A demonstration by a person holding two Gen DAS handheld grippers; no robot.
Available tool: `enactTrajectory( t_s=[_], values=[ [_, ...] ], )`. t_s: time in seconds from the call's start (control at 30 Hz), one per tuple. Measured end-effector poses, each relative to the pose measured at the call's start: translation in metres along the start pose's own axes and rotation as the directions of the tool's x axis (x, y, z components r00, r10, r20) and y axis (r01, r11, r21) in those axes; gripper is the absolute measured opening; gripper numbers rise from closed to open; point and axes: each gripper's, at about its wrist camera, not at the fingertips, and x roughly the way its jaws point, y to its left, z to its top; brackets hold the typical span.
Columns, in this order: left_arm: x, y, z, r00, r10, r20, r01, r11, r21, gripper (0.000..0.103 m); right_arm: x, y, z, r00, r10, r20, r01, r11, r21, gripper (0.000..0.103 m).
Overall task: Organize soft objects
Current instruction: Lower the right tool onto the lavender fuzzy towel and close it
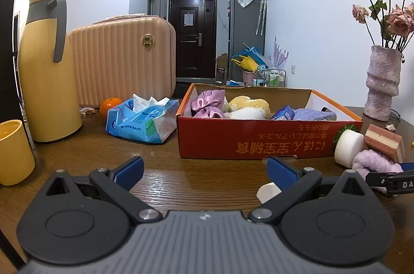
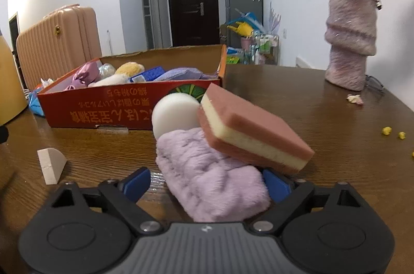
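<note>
The left gripper (image 1: 204, 174) is being held low and level with its jaws spread wide; the right gripper (image 2: 207, 184) is likewise being held low, jaws apart

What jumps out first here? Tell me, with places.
The red cardboard box at table centre, stuffed with soft items. Just right of it, a pink-and-cream sponge leans on a fluffy lilac cloth, which lies between the open fingers of the right gripper. Far right stands a vase of dried roses.

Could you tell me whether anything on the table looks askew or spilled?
The pink sponge sits tilted, propped on the purple plush. Yellow crumbs lie scattered on the table below the vase.
</note>
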Motion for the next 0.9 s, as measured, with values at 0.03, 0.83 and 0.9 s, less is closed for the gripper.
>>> enactTrajectory(
  t_s=[0.03, 0.83, 0.9],
  values=[
    [0.001, 0.001, 0.0, 1.0, 0.002, -0.002, -0.002, 1.0, 0.001, 0.103, 0.003, 0.0, 0.001, 1.0, 0.001, -0.009, -0.001, 1.0, -0.001, 0.083],
    [0.004, 0.003, -0.001, 1.0, 0.0, -0.013, 0.0, 1.0, -0.004, 0.103, -0.051, 0.04, 0.003, 0.965, 0.092, 0.244, -0.082, 0.995, -0.051, 0.027],
    [0.003, 0.003, 0.0, 1.0, 0.004, -0.008, -0.004, 1.0, -0.005, 0.103, -0.057, 0.045, 0.003, 0.958, 0.084, 0.275, -0.074, 0.996, -0.047, 0.027]
  ],
)
